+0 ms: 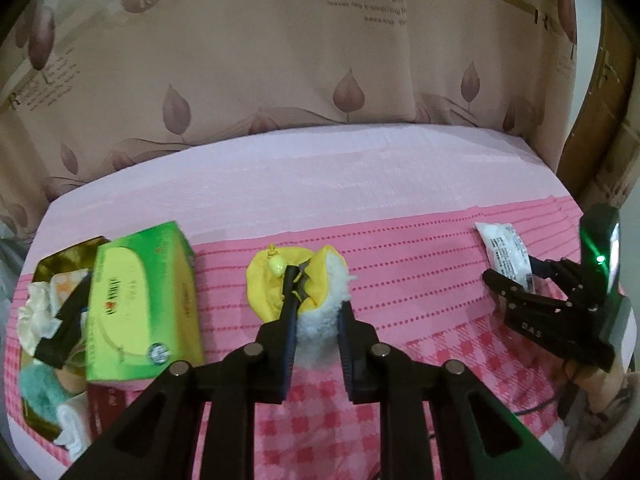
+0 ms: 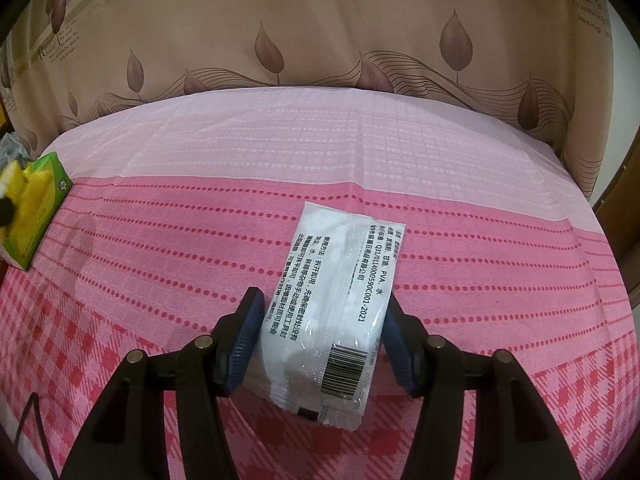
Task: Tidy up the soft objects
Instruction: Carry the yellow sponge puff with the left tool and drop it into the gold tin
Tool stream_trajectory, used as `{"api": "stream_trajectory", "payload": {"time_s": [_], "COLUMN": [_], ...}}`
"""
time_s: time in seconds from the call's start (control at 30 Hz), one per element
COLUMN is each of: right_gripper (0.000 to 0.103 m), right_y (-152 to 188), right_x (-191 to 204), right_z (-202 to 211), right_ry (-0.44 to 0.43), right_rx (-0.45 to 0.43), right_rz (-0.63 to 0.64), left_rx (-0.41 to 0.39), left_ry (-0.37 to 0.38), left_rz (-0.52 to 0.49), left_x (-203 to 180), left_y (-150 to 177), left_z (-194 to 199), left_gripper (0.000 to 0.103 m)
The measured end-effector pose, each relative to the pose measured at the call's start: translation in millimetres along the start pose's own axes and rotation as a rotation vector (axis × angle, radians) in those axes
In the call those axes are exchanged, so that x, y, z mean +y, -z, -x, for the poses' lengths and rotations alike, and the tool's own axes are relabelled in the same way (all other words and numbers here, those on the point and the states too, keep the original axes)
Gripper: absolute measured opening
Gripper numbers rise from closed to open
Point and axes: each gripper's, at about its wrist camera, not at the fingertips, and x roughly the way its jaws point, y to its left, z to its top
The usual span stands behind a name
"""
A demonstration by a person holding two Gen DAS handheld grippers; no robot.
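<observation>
**Two soft things held, basket waiting**

Right now each set of tongs has something soft in it. Nearest me, the left tongs (image 1: 316, 320) are squeezed shut on a fluffy yellow and white toy (image 1: 308, 292). It pokes out in front of the tips, above the pink checked cloth (image 1: 420, 264). The right tongs (image 2: 320, 336) are clamped on the sides of a white packet (image 2: 340, 292), whose far end sticks out past the tips over the cloth.

I think this is the carrying step: both things are picked up and need a home. A little farther off, to the left of the toy, sits a green tissue box (image 1: 140, 304). Just past it is a gold basket (image 1: 48, 280) with cloths and other soft bits already inside. Next, the toy should probably swing left over the box and drop into that basket, held gently. Behind it all hangs a leaf-print curtain (image 1: 320, 60).
</observation>
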Motion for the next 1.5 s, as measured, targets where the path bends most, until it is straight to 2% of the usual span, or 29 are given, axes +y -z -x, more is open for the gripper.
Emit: {"api": "stream_trajectory", "payload": {"time_s": [0.53, 0.87, 1.03, 1.23, 1.5], "right_gripper": [0.054, 0.054, 0.055, 0.055, 0.056], "right_y": [0.2, 0.1, -0.3, -0.3, -0.2], "right_x": [0.5, 0.0, -1.2, -0.8, -0.7], "right_z": [0.2, 0.0, -0.3, -0.5, -0.6], "right_ry": [0.001, 0.002, 0.003, 0.004, 0.004], "right_rx": [0.0, -0.001, 0.0, 0.0, 0.0], "right_rz": [0.001, 0.001, 0.002, 0.003, 0.003], "left_rx": [-0.084, -0.125, -0.116, -0.063, 0.017], "left_ry": [-0.092, -0.258, -0.309, -0.329, -0.314], "left_rz": [0.078, 0.141, 0.178, 0.244, 0.291], "left_x": [60.0, 137.5, 176.9, 218.9, 249.2], "left_y": [1.2, -1.7, -0.6, 2.2, 10.8], "left_z": [67.0, 99.0, 97.4, 74.6, 38.3], "left_gripper": [0.019, 0.019, 0.019, 0.019, 0.019]}}
